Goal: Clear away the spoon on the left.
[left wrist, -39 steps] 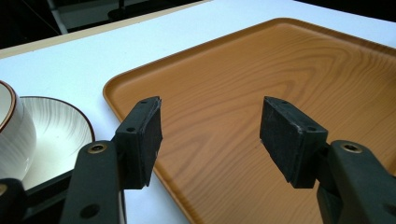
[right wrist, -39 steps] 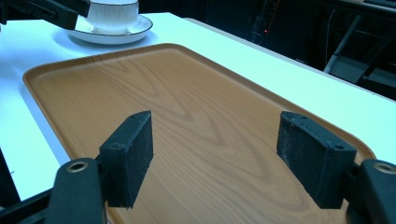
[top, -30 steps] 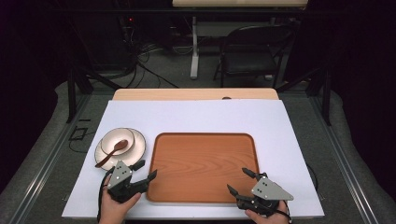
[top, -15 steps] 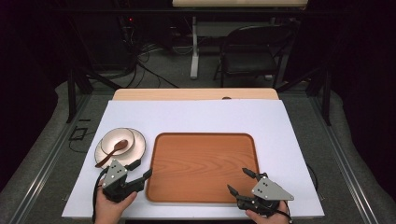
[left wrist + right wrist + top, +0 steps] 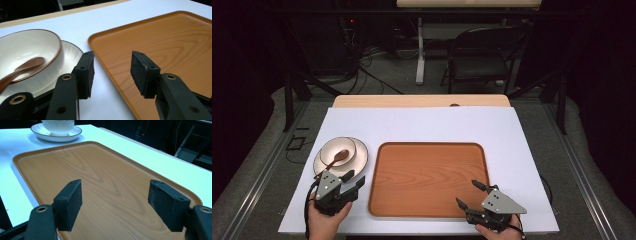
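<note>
Two pieces of crockery are sitting stacked left of the wooden tray [image 5: 428, 180]: a cream bowl [image 5: 337, 152] with a brown rim is resting on a white plate [image 5: 360, 156], and a brown spoon [image 5: 333, 159] is lying in the bowl with its handle sticking out over the near rim; the tray is lying bare at the middle of the white sheet [image 5: 422, 125] covering the table; the left gripper [image 5: 354, 178] is hovering just beside the plate, its jaws spread with nothing between them; the right gripper [image 5: 468, 194] is reaching over the tray's near right corner, jaws likewise gaping and empty.
</note>
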`<state>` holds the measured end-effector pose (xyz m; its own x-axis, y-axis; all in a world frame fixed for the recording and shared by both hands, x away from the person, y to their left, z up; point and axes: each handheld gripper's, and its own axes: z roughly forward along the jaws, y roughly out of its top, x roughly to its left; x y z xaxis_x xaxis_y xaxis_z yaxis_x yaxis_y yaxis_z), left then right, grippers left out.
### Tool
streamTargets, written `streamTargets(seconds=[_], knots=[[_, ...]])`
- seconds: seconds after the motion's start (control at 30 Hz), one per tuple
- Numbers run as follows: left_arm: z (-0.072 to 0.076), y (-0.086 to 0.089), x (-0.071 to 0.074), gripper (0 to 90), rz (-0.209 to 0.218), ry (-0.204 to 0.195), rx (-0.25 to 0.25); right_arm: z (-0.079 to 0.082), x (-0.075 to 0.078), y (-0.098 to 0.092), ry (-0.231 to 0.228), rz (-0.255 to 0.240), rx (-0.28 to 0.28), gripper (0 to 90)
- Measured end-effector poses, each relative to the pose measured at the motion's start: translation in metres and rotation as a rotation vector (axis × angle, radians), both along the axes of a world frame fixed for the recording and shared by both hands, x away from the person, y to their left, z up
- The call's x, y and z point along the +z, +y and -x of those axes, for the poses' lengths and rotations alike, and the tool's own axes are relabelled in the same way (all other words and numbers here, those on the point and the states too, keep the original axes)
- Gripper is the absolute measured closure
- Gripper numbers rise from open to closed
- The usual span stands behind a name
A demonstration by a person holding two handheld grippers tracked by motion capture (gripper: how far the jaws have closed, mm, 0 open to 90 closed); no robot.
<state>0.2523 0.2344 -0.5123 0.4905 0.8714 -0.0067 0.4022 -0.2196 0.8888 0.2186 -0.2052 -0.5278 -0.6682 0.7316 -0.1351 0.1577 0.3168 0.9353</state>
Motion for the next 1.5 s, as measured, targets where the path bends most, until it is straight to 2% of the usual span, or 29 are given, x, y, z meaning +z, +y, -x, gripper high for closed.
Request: streamTargets(seconds=[0.07, 0.1, 0.2, 0.3, 0.4, 0.8, 1.1, 1.5], knots=[[0.000, 0.003, 0.001, 57.5, -0.013, 0.000, 0.024, 0.000, 0.000, 0.000, 0.000, 0.001, 0.000, 27.2], [-0.001, 0.006, 0.002, 59.5, -0.002, 0.003, 0.036, 0.000, 0.000, 0.000, 0.006, -0.002, 0.004, 27.3], [-0.001, 0.009, 0.003, 62.6, -0.006, 0.006, 0.048, -0.001, -0.001, 0.000, 0.008, -0.002, 0.007, 27.3], [-0.002, 0.016, 0.005, 66.4, -0.005, 0.008, 0.086, -0.001, -0.001, 0.000, 0.011, -0.005, 0.009, 27.6], [-0.002, 0.019, 0.005, 69.9, 0.008, 0.009, 0.093, -0.001, -0.001, -0.001, 0.015, -0.005, 0.008, 27.7], [-0.004, 0.032, 0.006, 86.8, 0.002, 0.039, 0.166, -0.002, -0.001, -0.001, 0.020, -0.010, 0.011, 28.0], [-0.007, 0.044, 0.006, 90.0, -0.006, 0.062, 0.228, -0.002, -0.001, -0.001, 0.023, -0.011, 0.013, 28.1], [-0.009, 0.060, 0.007, 90.0, -0.008, 0.053, 0.288, -0.002, -0.001, -0.001, 0.020, -0.011, 0.013, 28.2]])
